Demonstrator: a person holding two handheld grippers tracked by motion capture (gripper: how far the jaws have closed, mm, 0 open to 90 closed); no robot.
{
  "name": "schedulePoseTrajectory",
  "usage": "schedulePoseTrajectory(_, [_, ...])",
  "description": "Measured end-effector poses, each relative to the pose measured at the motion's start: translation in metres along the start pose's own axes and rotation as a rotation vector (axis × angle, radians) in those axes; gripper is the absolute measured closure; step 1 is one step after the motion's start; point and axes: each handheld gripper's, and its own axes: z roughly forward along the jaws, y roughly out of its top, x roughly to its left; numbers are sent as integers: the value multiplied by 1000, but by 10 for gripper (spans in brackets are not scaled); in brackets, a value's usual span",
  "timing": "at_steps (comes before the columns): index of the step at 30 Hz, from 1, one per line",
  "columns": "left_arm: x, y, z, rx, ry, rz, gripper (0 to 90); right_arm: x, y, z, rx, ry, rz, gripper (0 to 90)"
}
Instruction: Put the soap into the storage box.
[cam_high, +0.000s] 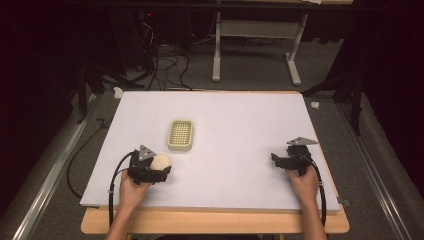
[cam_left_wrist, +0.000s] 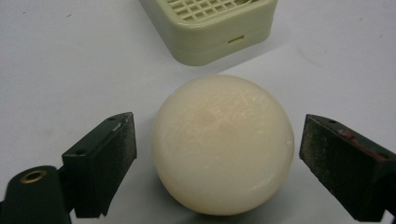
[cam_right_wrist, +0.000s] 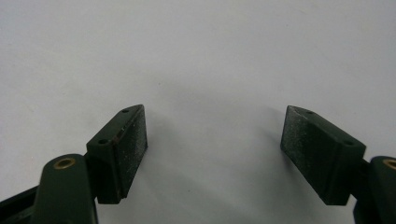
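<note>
Straddling soap ball, left tongs apart; right tongs apart, mid-table.

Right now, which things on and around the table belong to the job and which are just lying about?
In the job:
- soap, lying between the open jaws of the left gripper
- soap dish, just beyond the soap

Lying about:
- right gripper, open over bare table
- cables on the floor
- desk frame behind

left tongs wide apart | round soap between, untouched | slotted dish beyond
</note>
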Motion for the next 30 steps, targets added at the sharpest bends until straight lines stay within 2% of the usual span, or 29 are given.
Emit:
schedulePoseTrajectory(19, [-5,0,15,46,14,14,147,0,0,0,-1,-1,-2,233])
schedulePoseTrajectory(28, [-4,-3,15,38,21,-2,161,0,0,0,-1,-2,-3,233])
schedulePoseTrajectory(30, [-3,-4,14,33,11,-11,175,0,0,0,-1,-2,-4,233])
